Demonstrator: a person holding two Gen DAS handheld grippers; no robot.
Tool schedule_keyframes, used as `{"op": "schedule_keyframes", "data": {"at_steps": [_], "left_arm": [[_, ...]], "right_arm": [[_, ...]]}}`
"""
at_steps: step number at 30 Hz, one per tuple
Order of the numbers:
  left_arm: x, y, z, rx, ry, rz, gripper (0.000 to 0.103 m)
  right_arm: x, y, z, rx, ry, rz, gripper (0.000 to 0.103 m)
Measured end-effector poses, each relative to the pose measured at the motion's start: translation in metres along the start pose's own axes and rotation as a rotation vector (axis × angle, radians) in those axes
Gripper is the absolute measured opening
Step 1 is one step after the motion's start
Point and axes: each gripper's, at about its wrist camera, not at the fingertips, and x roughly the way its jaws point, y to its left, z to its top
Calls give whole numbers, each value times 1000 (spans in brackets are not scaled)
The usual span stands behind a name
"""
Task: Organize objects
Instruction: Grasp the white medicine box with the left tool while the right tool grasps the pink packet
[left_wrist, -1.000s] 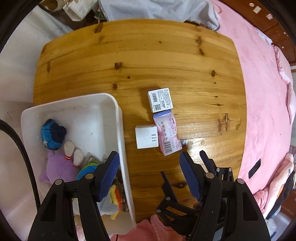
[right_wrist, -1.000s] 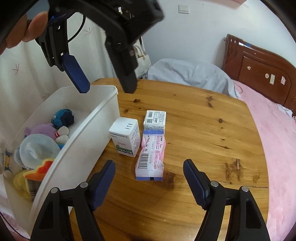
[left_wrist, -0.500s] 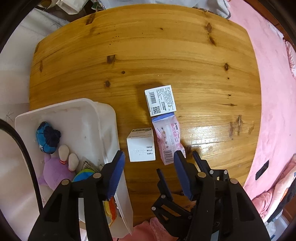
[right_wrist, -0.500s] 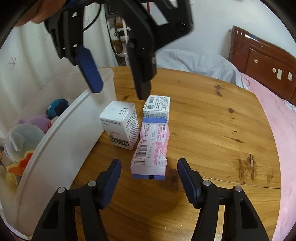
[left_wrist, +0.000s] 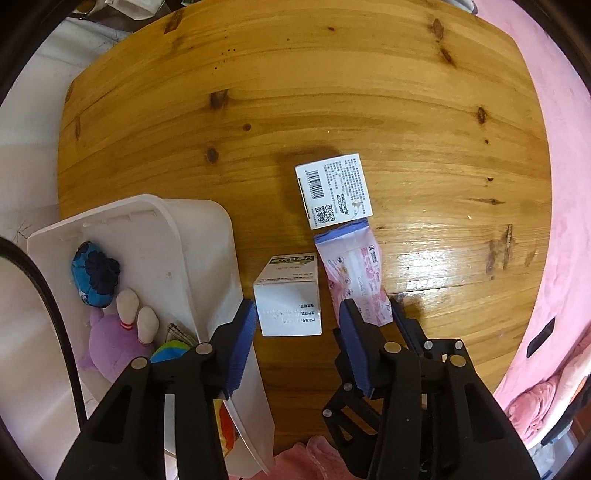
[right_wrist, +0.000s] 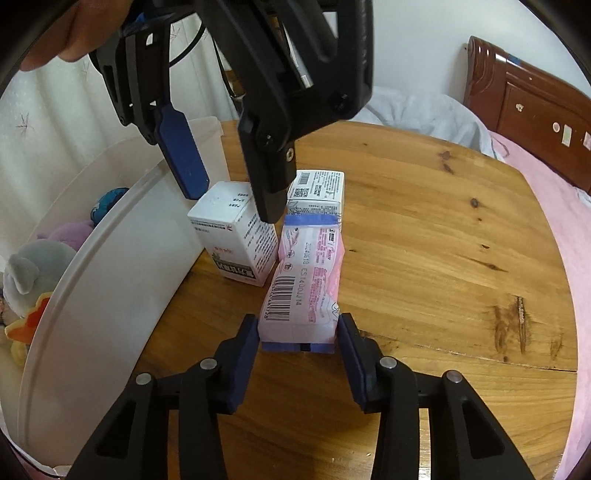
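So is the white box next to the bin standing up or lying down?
Standing up. The white box rests on its small end on the table, taller than the flat pink packet beside it.

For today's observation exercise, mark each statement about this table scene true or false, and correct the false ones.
1. The pink packet lies flat on the wooden table. True.
2. The white bin is empty. False: it holds soft toys.
3. The right tool has the pink packet's near end between its fingers. True; its jaws are closing.
4. The upright white box stands inside the bin. False: it stands on the table beside the bin.
5. The left tool is at the barcode box. False: it is over the upright white box, jaws closing, and the barcode box lies farther off.
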Motion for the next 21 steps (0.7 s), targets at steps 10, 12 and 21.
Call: {"op": "schedule_keyframes", "data": {"at_steps": [10, 12, 21], "left_arm": [[14, 0, 8, 20, 16, 45, 44], [17, 2, 12, 25, 14, 51, 41], [17, -3, 17, 92, -28, 91, 38]], "right_arm": [[-7, -3, -5, 3, 28, 48, 43], [-10, -5, -8, 13, 34, 64, 43], [-16, -18, -9, 58, 53, 80, 42]]}}
